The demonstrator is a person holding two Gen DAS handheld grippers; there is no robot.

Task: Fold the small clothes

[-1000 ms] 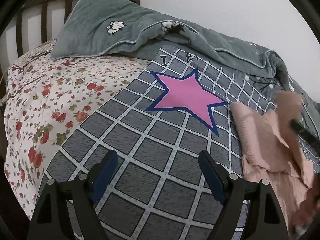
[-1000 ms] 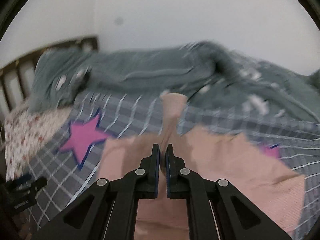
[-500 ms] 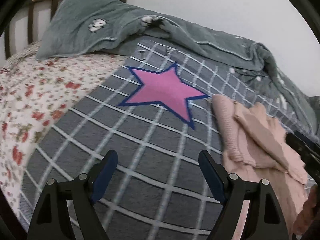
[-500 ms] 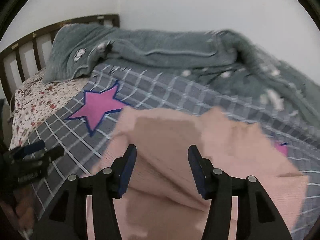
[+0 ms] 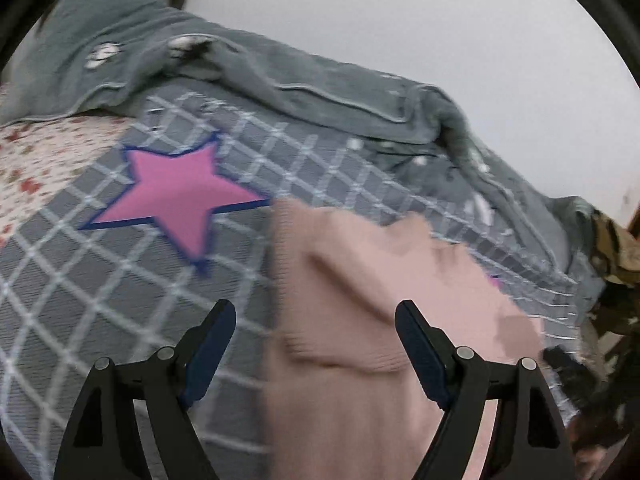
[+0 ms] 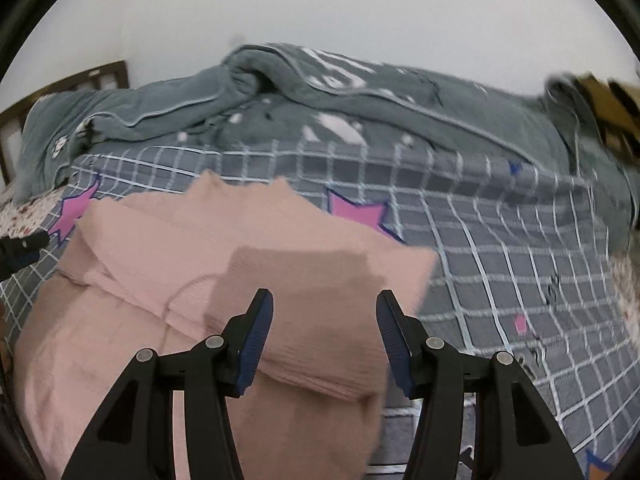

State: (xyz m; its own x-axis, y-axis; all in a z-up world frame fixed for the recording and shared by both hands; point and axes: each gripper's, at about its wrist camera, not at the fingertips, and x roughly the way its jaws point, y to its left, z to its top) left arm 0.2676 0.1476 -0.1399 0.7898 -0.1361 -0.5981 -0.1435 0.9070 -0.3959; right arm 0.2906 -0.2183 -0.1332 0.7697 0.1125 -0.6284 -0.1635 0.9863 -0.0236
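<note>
Two hand-held grippers hover over a pink knit garment (image 6: 224, 264) spread on a bed, its near portion doubled over in soft layers. Seen from the right wrist, the right gripper (image 6: 325, 334) hangs above the garment's folded right edge with its blue-padded jaws parted and nothing caught between them; those jaws have just been opening, and the fabric lies loose beneath them rather than pinched. From the left wrist, the left gripper (image 5: 316, 354) stands with its jaws spread wide, also released, straddling the garment's left border so that pink knit shows in the gap and grey bedding lies under its left finger. The pads do not press on the cloth.

The garment rests on a grey checked bedspread (image 5: 80, 300) crossed by pale lines and marked with a large pink star (image 5: 176, 196) edged in blue, which sits just beside the garment's upper left corner. A second pink star (image 6: 358, 210) peeks out beside the garment's far right edge in the right wrist view. Behind, a rumpled grey-green quilt (image 6: 360, 108) with white motifs is heaped along the white wall (image 6: 320, 8), and a floral sheet (image 5: 36, 160) covers the bed to the left. Dark wooden headboard (image 6: 68, 84) slats show at the far left. Both views are blurred, so the weave and the garment's exact cut are hard to read.
</note>
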